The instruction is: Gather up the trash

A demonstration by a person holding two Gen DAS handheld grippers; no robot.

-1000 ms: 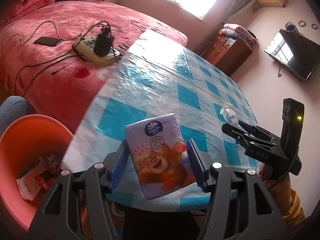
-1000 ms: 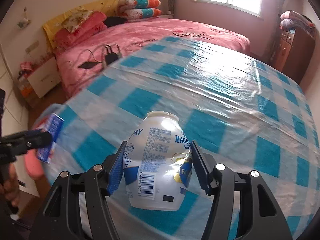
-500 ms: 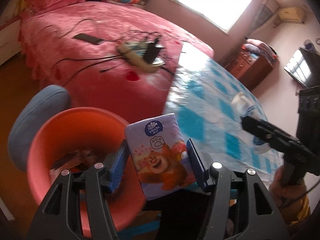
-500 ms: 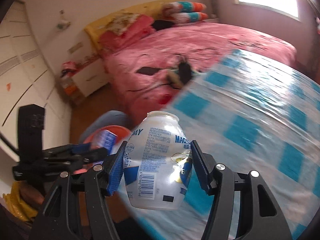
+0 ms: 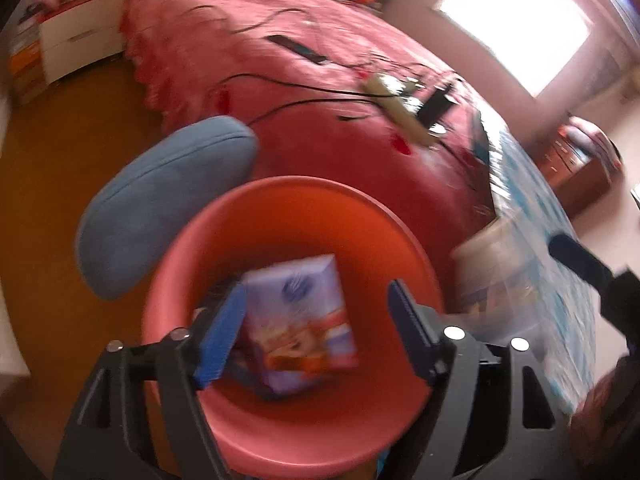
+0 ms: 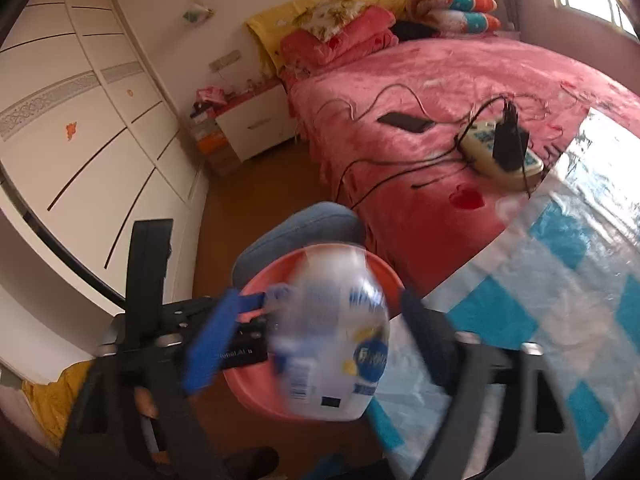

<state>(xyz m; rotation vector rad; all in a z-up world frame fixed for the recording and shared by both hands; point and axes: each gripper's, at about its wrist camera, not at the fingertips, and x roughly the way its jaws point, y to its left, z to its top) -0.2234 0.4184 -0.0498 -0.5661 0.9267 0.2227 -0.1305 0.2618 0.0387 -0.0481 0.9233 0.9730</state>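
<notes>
From your left wrist, the left tongs (image 5: 316, 328) are opening over the orange bin (image 5: 192, 280); the tissue pack (image 5: 300, 324) sits between the pads, touching the left one but with a clear gap on the right, so it is released and lies straight below, over the bin's mouth, its long axis running away from you. The bottle (image 5: 492, 276) shows blurred just to the right of the bin's rim, over the edge of the checked worktop (image 5: 560, 240). A blue stool (image 5: 160, 200) stands beside the bin, with the pink bed (image 5: 320, 100) behind it. From your right wrist, the right tongs (image 6: 316, 340) are also opening: the bottle (image 6: 340, 336) is between the pads with gaps on both sides, neck pointing away, hanging over the bin's near rim (image 6: 256, 392) rather than its centre, so I judge it could clip that rim. Your left tongs (image 6: 248, 312) are nearer the bin's middle. White wardrobes (image 6: 80, 120) line the left wall.
</notes>
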